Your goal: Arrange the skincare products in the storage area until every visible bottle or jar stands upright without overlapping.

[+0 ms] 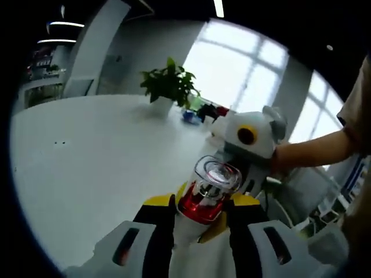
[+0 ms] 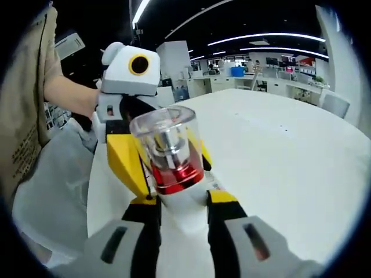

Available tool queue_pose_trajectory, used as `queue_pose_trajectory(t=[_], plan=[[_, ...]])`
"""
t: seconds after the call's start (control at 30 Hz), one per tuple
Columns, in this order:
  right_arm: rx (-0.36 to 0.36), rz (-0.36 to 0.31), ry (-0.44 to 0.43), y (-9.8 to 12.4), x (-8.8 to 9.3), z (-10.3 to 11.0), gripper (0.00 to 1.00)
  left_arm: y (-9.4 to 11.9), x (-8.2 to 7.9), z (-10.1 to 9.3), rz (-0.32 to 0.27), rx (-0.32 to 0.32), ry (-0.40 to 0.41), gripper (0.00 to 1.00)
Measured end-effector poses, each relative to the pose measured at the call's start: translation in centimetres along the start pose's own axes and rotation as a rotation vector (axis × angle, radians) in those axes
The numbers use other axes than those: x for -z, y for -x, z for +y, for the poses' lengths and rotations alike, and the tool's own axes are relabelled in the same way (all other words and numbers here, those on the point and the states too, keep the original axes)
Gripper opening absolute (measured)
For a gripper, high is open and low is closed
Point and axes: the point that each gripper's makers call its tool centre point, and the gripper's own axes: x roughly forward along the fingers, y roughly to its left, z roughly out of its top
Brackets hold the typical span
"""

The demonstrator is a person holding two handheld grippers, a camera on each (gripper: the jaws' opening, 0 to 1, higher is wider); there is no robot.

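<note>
both tongs are closed on one pump bottle (image 1: 204, 200): the left gripper (image 1: 200, 223) pinches its white body just under the red collar, and the right gripper (image 2: 182, 211) clamps the same body from the opposite side, so the bottle hangs between them above the white table (image 1: 87, 174). it is held in the air, cap tipped toward each camera, well apart from the potted plant (image 1: 168, 87). to finish well, i'd let one gripper release first, turn the bottle upright, and set its base flat on bare table.

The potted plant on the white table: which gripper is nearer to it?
Cannot tell: both grippers meet on one bottle. The left gripper grips it, facing the potted plant across the table; the right gripper clamps it from the opposite side.
</note>
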Motion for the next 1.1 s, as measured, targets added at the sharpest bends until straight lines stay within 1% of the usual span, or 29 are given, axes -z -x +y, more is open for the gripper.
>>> queue_pose_trajectory(t=[0.1, 0.2, 0.23, 0.37, 0.53, 0.6, 0.77, 0.8, 0.87, 1.0, 1.1], plan=[[0.013, 0.001, -0.010, -0.1, 0.2, 0.0, 0.31, 0.1, 0.3, 0.0, 0.010, -0.006, 0.004, 0.34], [0.045, 0.063, 0.017, -0.1, 1.4, -0.3, 0.30, 0.2, 0.5, -0.1, 0.016, -0.010, 0.007, 0.35], [0.054, 0.072, 0.027, -0.2, 1.7, -0.3, 0.30, 0.2, 0.7, -0.1, 0.019, -0.012, 0.006, 0.36], [0.083, 0.065, 0.010, 0.0, 2.1, -0.1, 0.31, 0.6, 1.3, -0.2, 0.032, -0.027, 0.008, 0.43], [0.119, 0.047, -0.040, 0.9, 2.0, 0.3, 0.41, 1.5, 1.7, -0.4, 0.038, -0.042, 0.013, 0.48], [0.124, 0.050, -0.046, 1.2, 2.1, 0.8, 0.42, 2.0, 2.0, -0.5, 0.045, -0.049, 0.017, 0.50], [0.141, 0.050, -0.063, 1.8, 1.9, 2.0, 0.48, 3.8, 2.5, -1.1, 0.052, -0.069, 0.024, 0.52], [0.148, 0.040, -0.068, 1.9, 1.7, 2.2, 0.49, 4.1, 2.6, -1.2, 0.053, -0.072, 0.026, 0.53], [0.156, 0.019, -0.085, 1.9, 1.5, 2.9, 0.51, 5.0, 3.1, -1.3, 0.062, -0.091, 0.031, 0.56], [0.177, 0.021, -0.113, 1.8, 2.0, 4.1, 0.59, 7.1, 4.6, -1.8, 0.073, -0.132, 0.071, 0.65], [0.179, 0.015, -0.125, 2.0, 1.8, 5.4, 0.60, 8.7, 5.7, -2.2, 0.081, -0.163, 0.084, 0.69]])
